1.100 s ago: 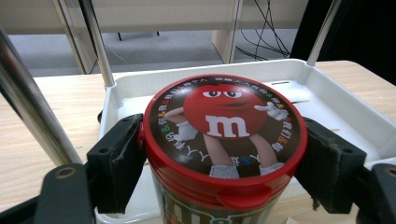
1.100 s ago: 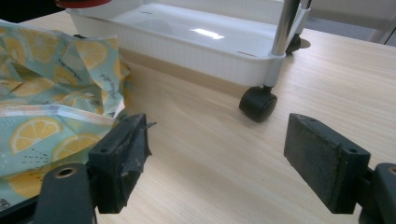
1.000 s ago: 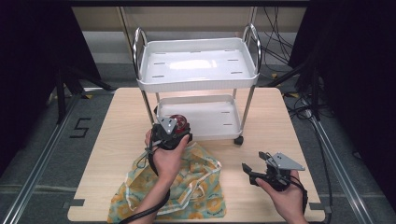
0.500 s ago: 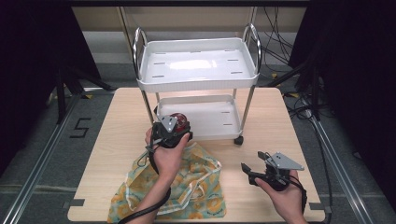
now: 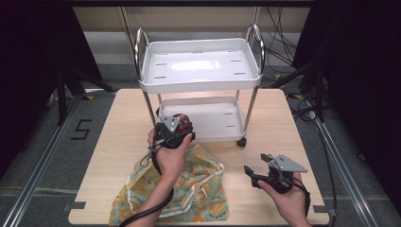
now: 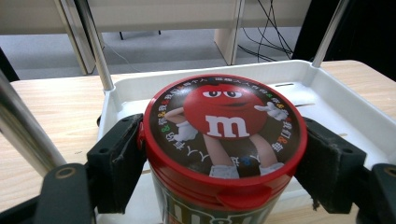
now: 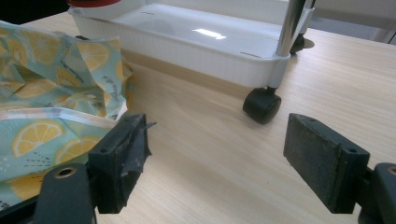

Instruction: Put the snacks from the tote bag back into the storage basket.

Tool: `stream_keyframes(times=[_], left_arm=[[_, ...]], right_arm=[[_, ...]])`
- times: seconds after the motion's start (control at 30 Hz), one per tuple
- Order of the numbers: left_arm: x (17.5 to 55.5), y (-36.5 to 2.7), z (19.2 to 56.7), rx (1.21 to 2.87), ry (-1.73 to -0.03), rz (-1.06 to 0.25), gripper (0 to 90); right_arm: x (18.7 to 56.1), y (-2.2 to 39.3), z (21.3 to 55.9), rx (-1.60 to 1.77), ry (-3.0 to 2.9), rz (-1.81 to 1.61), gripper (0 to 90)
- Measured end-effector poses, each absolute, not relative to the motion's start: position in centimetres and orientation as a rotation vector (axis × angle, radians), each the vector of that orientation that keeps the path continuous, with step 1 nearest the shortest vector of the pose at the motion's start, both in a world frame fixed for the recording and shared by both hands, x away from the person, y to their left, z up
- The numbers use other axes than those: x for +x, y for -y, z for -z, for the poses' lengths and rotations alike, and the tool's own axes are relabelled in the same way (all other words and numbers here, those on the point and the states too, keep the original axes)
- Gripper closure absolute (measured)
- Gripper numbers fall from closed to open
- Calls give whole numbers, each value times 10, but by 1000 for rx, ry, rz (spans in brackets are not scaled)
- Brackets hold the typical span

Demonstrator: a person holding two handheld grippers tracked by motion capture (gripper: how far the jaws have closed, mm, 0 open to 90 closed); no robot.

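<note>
- The left gripper (image 6: 224, 154) pinches a red-lidded candy canister (image 6: 223, 140) between its two black jaws, one pad on each side just under the lid rim
- The canister stands upright: its long axis runs vertical, lid facing up, and the printed red character on the lid has its head toward the far side of the cart and its feet toward the camera
- In the high view the canister (image 5: 181, 121) is at the near left edge of the lower tray (image 5: 222, 124) of the white cart (image 5: 201, 66)
- The right gripper (image 7: 224, 163) has its jaws spread wide with nothing between them, over bare wooden table (image 7: 210, 158), near a cart caster (image 7: 261, 105)
- A lemon-print bag (image 5: 198, 189) lies crumpled on the table between the two hands
</note>
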State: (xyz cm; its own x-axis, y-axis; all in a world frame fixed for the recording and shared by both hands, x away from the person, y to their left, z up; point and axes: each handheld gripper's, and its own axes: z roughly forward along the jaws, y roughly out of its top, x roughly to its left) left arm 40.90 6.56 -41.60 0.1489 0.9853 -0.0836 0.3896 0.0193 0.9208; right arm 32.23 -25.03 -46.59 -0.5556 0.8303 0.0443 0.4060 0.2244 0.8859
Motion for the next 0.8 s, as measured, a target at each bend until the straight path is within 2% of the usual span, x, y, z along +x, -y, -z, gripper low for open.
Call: stream_keyframes(times=[0.8], left_arm=[[418,-66,416,1521,-1407,-836,225]], right_arm=[[325,253,466,1096,-2069,-1280,231]])
